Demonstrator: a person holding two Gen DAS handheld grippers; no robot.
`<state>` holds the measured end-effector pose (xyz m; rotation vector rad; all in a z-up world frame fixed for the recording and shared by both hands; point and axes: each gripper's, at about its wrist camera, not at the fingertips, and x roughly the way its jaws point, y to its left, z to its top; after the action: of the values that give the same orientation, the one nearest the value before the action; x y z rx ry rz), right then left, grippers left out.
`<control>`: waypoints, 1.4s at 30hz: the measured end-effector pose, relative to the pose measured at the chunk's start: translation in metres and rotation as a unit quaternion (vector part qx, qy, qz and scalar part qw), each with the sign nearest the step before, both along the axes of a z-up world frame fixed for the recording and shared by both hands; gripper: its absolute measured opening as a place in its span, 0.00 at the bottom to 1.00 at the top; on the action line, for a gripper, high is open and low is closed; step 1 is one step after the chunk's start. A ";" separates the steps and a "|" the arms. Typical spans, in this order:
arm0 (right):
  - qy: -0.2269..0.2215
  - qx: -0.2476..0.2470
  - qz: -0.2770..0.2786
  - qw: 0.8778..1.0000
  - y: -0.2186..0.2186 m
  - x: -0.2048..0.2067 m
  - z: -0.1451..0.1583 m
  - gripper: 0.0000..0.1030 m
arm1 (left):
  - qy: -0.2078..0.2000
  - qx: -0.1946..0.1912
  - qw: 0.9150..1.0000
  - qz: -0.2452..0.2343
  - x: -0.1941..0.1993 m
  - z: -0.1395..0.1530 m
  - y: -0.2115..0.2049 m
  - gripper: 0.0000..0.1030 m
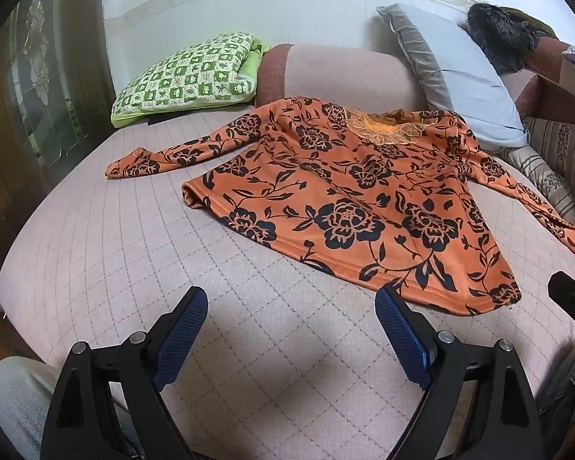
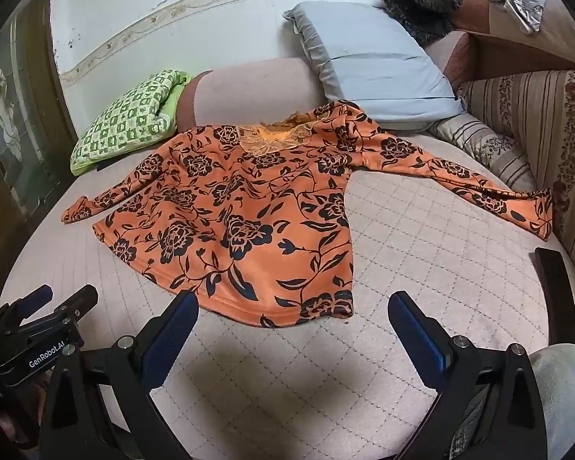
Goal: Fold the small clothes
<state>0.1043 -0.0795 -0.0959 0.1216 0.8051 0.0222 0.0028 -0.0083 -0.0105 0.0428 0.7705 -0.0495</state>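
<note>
Both views are taken from the wrists, angled downward over the near edge of the quilted bed (image 1: 96, 268). The left view is set further left, the right further right. Shared in both: the orange floral top (image 1: 345, 199), green checked pillow (image 1: 188, 73), grey pillow (image 2: 372, 61).

Ahead of my left gripper (image 1: 291, 303) I see bare bed (image 1: 96, 249). Beyond the shirt (image 1: 345, 191), pillows (image 1: 184, 76) block; right of my right gripper (image 2: 293, 308), a striped sofa back (image 2: 548, 122).
</note>
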 end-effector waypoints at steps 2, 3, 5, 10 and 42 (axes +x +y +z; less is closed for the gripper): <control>0.000 0.000 0.000 1.000 0.002 0.000 0.001 0.96 | 0.000 0.000 1.000 0.000 0.000 0.000 0.000 0.87; -0.003 0.000 0.001 1.000 0.002 0.000 0.002 0.96 | 0.000 0.000 1.000 0.000 0.000 0.001 0.000 0.87; 0.003 -0.002 0.002 1.000 0.003 0.000 0.002 0.96 | 0.000 0.000 1.000 0.000 0.000 0.001 0.000 0.87; 0.006 -0.006 0.002 1.000 0.000 0.001 0.001 0.96 | -0.001 0.000 1.000 0.000 0.000 0.001 0.000 0.87; 0.011 0.024 0.010 1.000 0.000 0.001 0.004 0.98 | 0.011 -0.027 1.000 0.010 0.009 0.006 0.014 0.87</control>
<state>0.1054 -0.0794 -0.0919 0.1606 0.8281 0.0586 0.0114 0.0055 -0.0047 -0.0166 0.7909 -0.0522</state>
